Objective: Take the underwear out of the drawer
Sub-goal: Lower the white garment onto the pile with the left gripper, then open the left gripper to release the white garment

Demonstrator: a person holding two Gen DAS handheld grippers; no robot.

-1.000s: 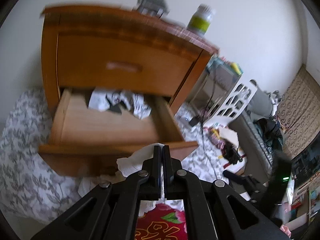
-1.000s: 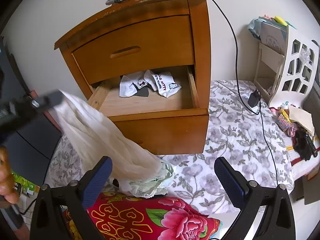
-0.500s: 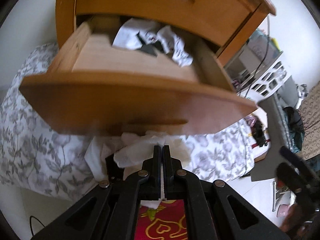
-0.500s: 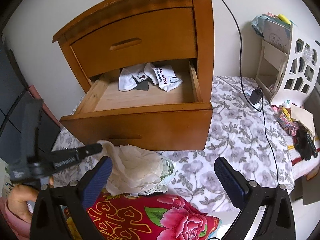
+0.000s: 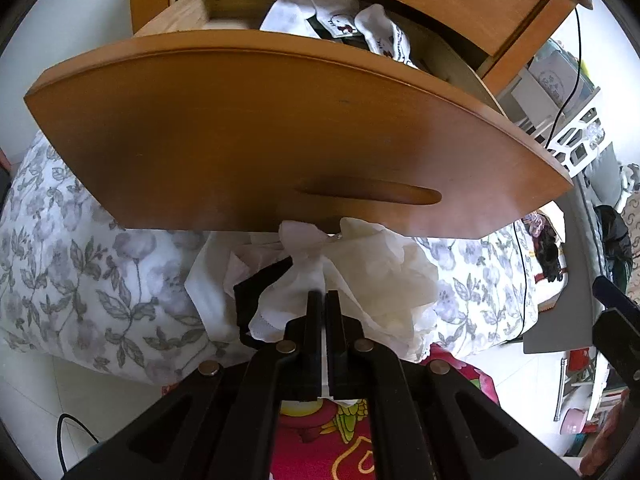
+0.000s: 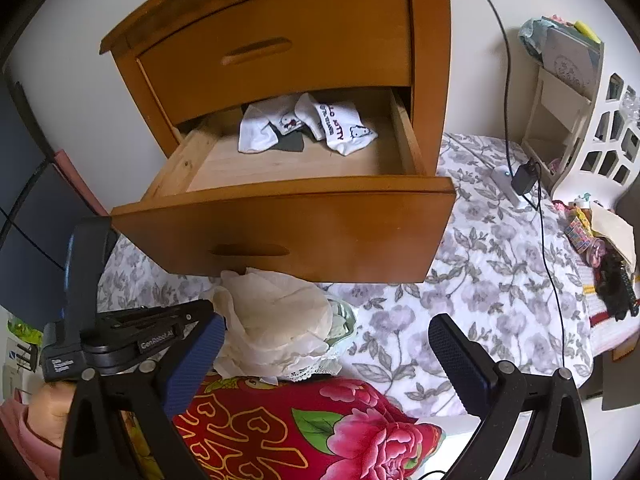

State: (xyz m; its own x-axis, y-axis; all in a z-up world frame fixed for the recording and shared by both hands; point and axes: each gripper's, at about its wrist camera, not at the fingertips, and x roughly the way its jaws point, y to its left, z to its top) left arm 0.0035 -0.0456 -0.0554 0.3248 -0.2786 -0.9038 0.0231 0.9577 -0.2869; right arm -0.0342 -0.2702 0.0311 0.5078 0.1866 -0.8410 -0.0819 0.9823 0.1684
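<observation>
Your left gripper (image 5: 325, 304) is matt black plastic with dull silver metal rivets; the cream cloth (image 5: 372, 272) between its fingers looks thin, soft and crumpled, with a lacy edge. Your right gripper (image 6: 324, 356) has ribbed dark-blue pads (image 6: 196, 360) on black plastic. The drawer (image 6: 320, 232) front is smooth orange-brown varnished wood with a slight sheen; its inside is paler, bare, matt wood. The socks (image 6: 304, 128) in it are white printed knit. The bed cover (image 6: 500, 280) is matt floral cotton; the red blanket (image 6: 312, 432) is plush.

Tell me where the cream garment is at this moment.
In the right wrist view, the cream garment lies left of centre on a pile just below the open drawer, still pinched by the left gripper.
</observation>
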